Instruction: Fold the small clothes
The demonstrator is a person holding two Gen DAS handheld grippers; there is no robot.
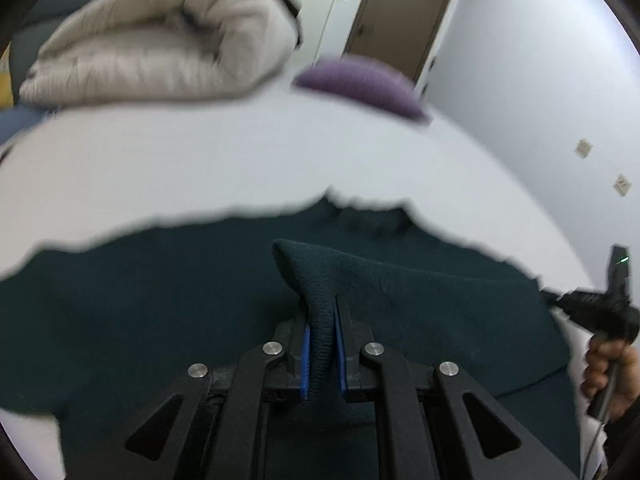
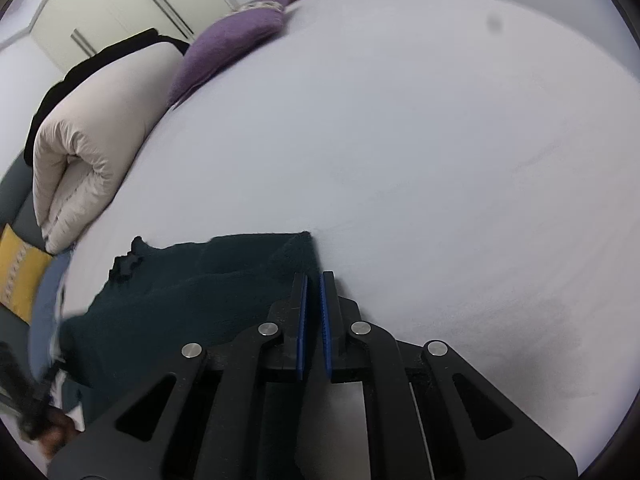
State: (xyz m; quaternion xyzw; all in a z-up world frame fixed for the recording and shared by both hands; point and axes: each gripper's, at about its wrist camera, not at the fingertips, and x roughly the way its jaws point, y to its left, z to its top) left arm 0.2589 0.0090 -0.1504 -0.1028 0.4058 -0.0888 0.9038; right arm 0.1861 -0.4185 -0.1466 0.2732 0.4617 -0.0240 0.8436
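Left wrist view shows the left gripper (image 1: 322, 344) with its fingers clamped on a raised fold of the dark teal garment (image 1: 200, 300), which stands up in a peak between the blue pads. The rest of the garment lies spread on the white bed (image 1: 280, 152), its long axis running across the picture. At the right edge a hand (image 1: 610, 364) holds the other tool.

Right wrist view has the right gripper (image 2: 314, 312) closed to a narrow slit, with its fingers right at the garment's right-hand edge, near the far corner. No cloth is plainly seen between the pads, so I cannot tell whether any of the edge is caught; the fingers look closed on nothing or on very little. The garment lies to the left of them, bare sheet to the right.

A folded beige duvet (image 2: 80, 140) and a purple cushion (image 2: 232, 44) sit well apart at the far side. The coming fold, I judge, depends on the right fingers truly holding that edge.
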